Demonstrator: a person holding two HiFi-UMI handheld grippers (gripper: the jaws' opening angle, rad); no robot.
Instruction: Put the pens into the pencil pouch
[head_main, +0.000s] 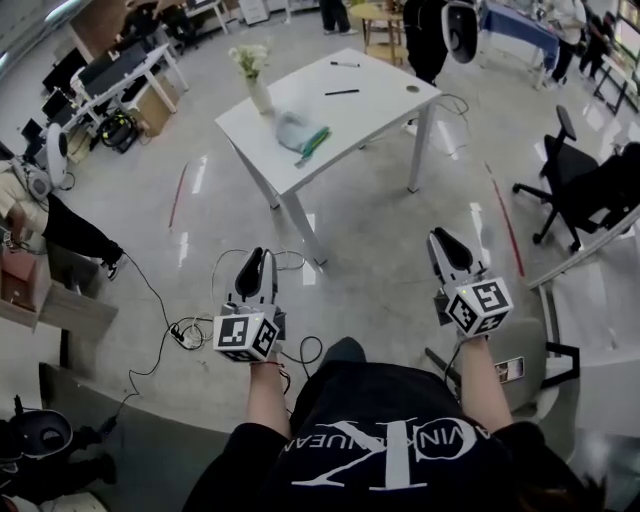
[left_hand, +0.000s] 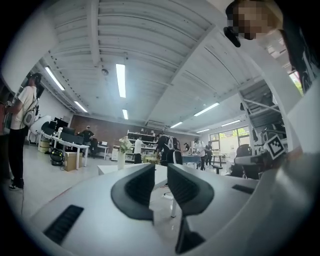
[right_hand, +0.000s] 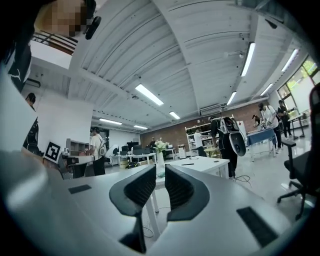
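In the upper middle of the head view stands a white table (head_main: 385, 105) with a flat, smooth rectangular top set cornerwise to the frame and straight white legs, well apart from both grippers. Near its lower-left edge lies the pencil pouch (head_main: 289, 128), a soft, slack grey-blue fabric shape, and touching its right side are the green pens (head_main: 314, 143), slim sticks whose long axis runs diagonally from lower left to upper right. A thin black pen (head_main: 342, 92) lies alone near the table's middle, its long axis almost left to right with the right end slightly higher. A second black pen (head_main: 345, 64) lies close to the upper edge, also nearly left to right. At the table's left corner stands an upright pale vase (head_main: 259, 96) with light flowers. The left gripper (head_main: 256, 258) sits at lower left and the right gripper (head_main: 444, 240) at lower right, both over glossy grey floor, their dark, curved jaws pointing up the frame towards the table. In each gripper view the ribbed black pads stand a narrow gap apart with nothing between them, so both grippers are empty.
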